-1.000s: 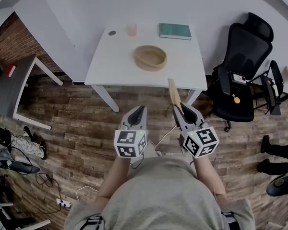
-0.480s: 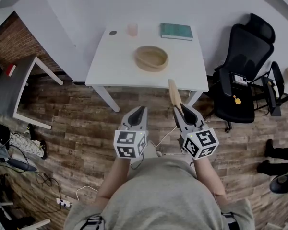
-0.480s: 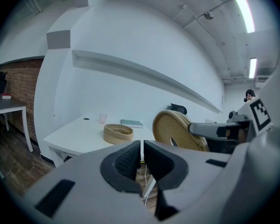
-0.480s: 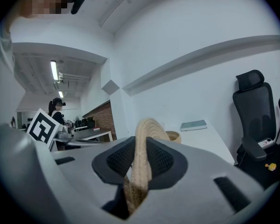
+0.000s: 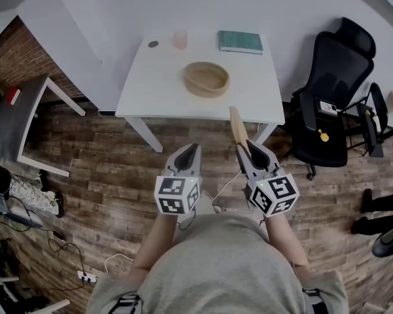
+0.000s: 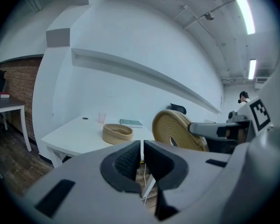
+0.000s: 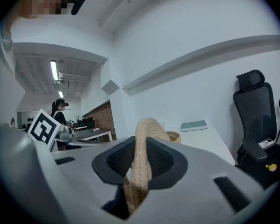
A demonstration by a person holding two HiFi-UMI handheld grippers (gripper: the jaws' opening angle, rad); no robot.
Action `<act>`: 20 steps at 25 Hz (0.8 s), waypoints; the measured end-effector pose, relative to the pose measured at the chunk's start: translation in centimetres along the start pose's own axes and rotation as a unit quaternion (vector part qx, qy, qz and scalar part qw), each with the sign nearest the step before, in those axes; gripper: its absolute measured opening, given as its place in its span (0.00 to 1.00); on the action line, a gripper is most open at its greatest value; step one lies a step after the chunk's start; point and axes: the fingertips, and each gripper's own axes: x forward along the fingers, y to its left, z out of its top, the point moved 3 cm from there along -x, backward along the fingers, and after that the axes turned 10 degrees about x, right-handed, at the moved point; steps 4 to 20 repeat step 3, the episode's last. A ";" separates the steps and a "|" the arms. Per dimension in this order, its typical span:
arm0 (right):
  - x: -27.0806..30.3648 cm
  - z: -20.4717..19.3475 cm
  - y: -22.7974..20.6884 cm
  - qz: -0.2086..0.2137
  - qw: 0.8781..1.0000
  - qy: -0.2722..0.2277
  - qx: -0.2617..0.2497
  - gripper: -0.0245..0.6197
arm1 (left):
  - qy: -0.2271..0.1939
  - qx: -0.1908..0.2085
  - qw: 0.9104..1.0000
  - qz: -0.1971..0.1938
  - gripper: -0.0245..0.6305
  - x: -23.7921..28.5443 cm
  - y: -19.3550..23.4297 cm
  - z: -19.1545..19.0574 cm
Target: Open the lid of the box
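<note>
A round woven box [image 5: 205, 79] stands open on the white table [image 5: 150, 90], and it shows small in the left gripper view [image 6: 117, 133]. Its woven lid [image 5: 236, 125] is held on edge, away from the box, over the floor in front of the table. My right gripper [image 5: 250, 147] is shut on the lid [image 7: 143, 143], whose rim stands up between the pads. The lid's flat face [image 6: 173, 129] shows in the left gripper view. My left gripper [image 5: 190, 152] is shut with nothing in it, to the left of the right one.
On the table's far edge lie a green book [image 5: 240, 42], a pink cup [image 5: 179, 40] and a small dark disc [image 5: 153, 44]. A black office chair [image 5: 331, 90] stands to the right, a grey side table [image 5: 19, 123] to the left. Cables lie on the wooden floor.
</note>
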 end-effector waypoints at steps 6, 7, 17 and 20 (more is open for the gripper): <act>0.3 0.1 -0.1 0.001 1.000 0.000 -0.001 0.16 | -0.001 -0.001 1.000 0.000 0.07 0.2 0.2 0.2; 0.3 0.1 -0.1 0.001 1.000 0.000 -0.001 0.16 | -0.001 -0.001 1.000 0.000 0.07 0.2 0.2 0.2; 0.3 0.1 -0.1 0.001 1.000 0.000 -0.001 0.16 | -0.001 -0.001 1.000 0.000 0.07 0.2 0.2 0.2; 0.3 0.1 -0.1 0.001 1.000 0.000 -0.001 0.16 | -0.001 -0.001 1.000 0.000 0.07 0.2 0.2 0.2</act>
